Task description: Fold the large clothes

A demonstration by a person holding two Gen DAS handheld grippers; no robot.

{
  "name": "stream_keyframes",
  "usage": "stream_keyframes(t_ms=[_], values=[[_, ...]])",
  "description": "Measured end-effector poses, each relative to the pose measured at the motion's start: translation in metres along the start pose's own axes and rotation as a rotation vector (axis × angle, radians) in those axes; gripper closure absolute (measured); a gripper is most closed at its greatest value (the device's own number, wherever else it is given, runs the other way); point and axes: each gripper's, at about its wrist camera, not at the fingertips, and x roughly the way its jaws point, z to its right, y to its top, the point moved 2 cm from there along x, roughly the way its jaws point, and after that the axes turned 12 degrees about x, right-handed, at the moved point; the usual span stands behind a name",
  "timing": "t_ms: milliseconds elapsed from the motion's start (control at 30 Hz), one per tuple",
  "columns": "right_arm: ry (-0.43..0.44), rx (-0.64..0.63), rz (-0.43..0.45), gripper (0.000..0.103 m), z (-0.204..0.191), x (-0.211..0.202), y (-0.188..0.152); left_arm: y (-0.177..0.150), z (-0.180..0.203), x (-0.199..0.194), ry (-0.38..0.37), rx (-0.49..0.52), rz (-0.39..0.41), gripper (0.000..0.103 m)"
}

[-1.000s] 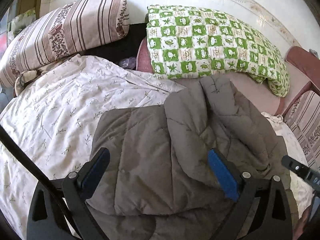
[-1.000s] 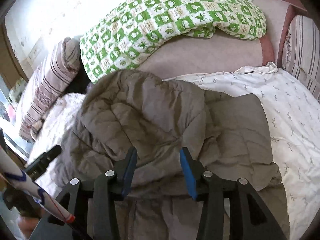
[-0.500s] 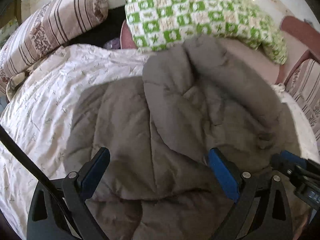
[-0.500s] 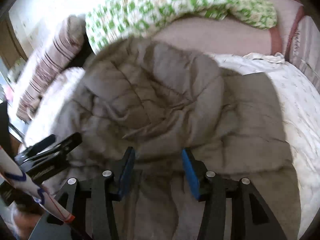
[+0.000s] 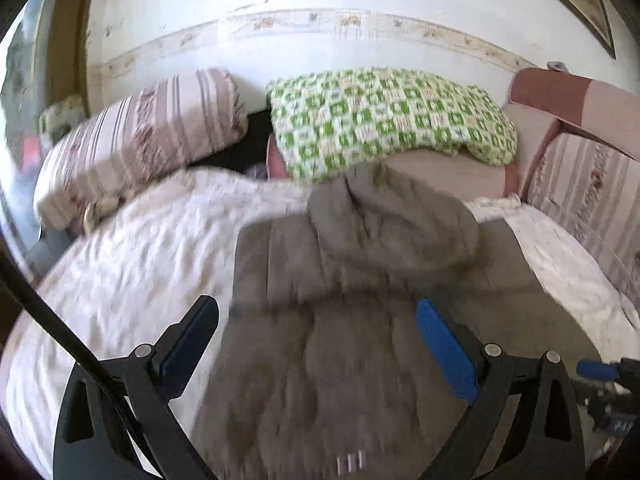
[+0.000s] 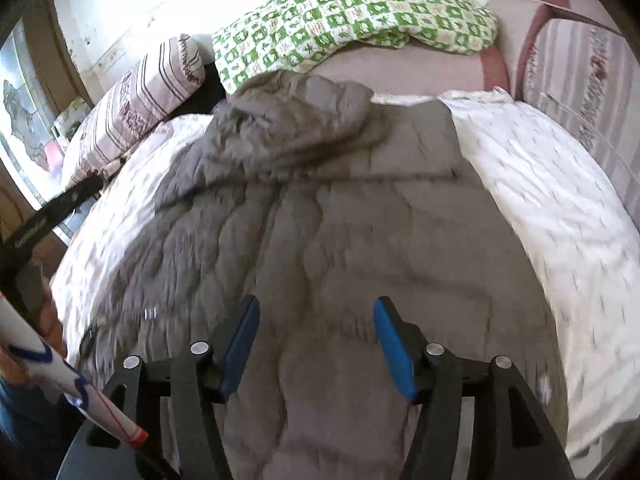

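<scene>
A grey-brown quilted jacket (image 5: pixel 352 320) (image 6: pixel 340 220) lies spread on a white sprigged sheet (image 5: pixel 140 264) (image 6: pixel 540 200), its upper part bunched into a mound at the far end. My left gripper (image 5: pixel 316 320) hovers over the jacket's near part, jaws wide apart and empty. My right gripper (image 6: pixel 316 320) hangs above the jacket's middle; its jaws are opening and nothing is between the blue pads (image 6: pixel 390 344). The right gripper's blue tip (image 5: pixel 596 370) shows at the left wrist view's right edge. The left gripper's black finger (image 6: pixel 60 204) shows at the right wrist view's left edge.
A striped pillow (image 5: pixel 140 148) (image 6: pixel 140 100) lies at the far left and a green-and-white checked quilt (image 5: pixel 388 120) (image 6: pixel 348 20) at the far middle, against the wall. A pink padded bed end with a striped cushion (image 5: pixel 592 184) (image 6: pixel 580 80) stands on the right.
Both grippers have drawn back from the bunched end, so more of the jacket and the wall show. The right gripper's jaws have spread wider. The folded-over part now lies further away.
</scene>
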Motion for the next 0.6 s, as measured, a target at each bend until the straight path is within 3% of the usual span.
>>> stream_keyframes(t_ms=[167, 333, 400, 433, 600], values=[[-0.047, -0.057, 0.009, 0.039, 0.001, -0.006, -0.043, -0.071, 0.007, -0.025, -0.012, -0.016, -0.127, 0.004], [-0.115, -0.120, 0.035, 0.037, 0.001, 0.001, -0.073, -0.132, 0.007, -0.034, 0.052, -0.027, -0.232, 0.004], [-0.134, -0.123, 0.023, 0.020, 0.003, 0.010, -0.079, -0.147, 0.008, -0.026, 0.050, -0.027, -0.280, 0.004], [-0.144, -0.119, 0.018, 0.017, 0.005, 0.014, -0.082, -0.154, 0.009, -0.020, 0.042, -0.022, -0.310, 0.004], [-0.140, -0.082, 0.013, 0.012, 0.016, 0.026, -0.090, -0.163, 0.018, -0.007, 0.080, 0.016, -0.342, 0.000]])
